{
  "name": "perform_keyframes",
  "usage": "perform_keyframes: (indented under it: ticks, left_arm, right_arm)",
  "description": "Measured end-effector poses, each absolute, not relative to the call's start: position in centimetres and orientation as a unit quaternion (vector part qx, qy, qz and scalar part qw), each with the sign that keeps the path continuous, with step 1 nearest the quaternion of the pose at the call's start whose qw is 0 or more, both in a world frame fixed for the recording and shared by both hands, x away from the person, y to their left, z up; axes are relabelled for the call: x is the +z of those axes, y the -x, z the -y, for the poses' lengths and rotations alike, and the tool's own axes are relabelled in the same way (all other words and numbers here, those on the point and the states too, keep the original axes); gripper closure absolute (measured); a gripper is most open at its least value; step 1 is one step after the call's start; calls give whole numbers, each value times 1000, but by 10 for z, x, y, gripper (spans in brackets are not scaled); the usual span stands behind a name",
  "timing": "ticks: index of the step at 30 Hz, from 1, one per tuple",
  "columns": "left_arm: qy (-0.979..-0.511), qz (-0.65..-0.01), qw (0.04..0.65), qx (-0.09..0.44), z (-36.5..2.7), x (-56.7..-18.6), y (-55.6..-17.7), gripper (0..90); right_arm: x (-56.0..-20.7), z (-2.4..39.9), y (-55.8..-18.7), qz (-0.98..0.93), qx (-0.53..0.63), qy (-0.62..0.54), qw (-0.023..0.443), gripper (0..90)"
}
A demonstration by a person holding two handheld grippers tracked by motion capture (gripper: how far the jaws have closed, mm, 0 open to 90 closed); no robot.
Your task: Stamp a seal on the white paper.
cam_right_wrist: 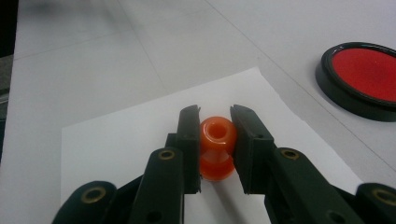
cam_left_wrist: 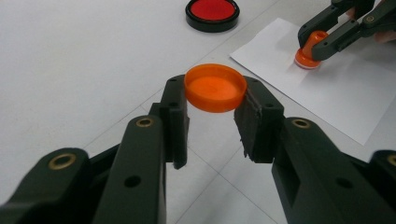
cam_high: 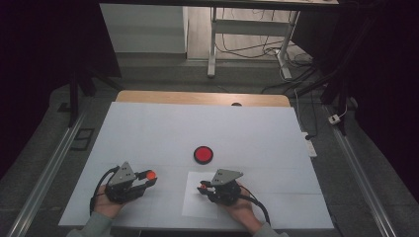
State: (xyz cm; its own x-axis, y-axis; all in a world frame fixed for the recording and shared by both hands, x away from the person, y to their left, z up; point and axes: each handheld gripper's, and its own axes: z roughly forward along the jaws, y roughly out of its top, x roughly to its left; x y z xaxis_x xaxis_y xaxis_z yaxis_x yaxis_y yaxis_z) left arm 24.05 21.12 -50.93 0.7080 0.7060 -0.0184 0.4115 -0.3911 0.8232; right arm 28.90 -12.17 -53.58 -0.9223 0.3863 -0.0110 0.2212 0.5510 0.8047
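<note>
An orange round cap (cam_left_wrist: 215, 87) is clamped between the jaws of my left gripper (cam_left_wrist: 212, 116), held above the white table at the near left (cam_high: 149, 175). My right gripper (cam_right_wrist: 215, 140) is shut on an orange stamp (cam_right_wrist: 216, 145), whose base presses on a white sheet of paper (cam_right_wrist: 135, 135). In the high view the right gripper (cam_high: 203, 186) sits at the left part of that sheet (cam_high: 197, 205). The left gripper view shows the stamp (cam_left_wrist: 309, 53) standing on the paper, gripped by the far jaws. A black-rimmed red ink pad (cam_high: 203, 154) lies open behind the paper.
The white table cover (cam_high: 148, 128) spreads wide around both hands. A wooden table edge (cam_high: 202, 98) runs along the back. Beyond it stand a desk frame (cam_high: 212, 44) and loose cables (cam_high: 296, 61) on the floor.
</note>
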Motion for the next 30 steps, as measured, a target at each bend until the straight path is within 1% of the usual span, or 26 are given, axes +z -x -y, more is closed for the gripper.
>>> perform_keyframes:
  ticks: [30]
  left_arm:
    - [-815, -344, 434, 171, -212, -508, -240, 650]
  right_arm:
    - [-536, 122, -289, -875, 442, -174, 94, 728]
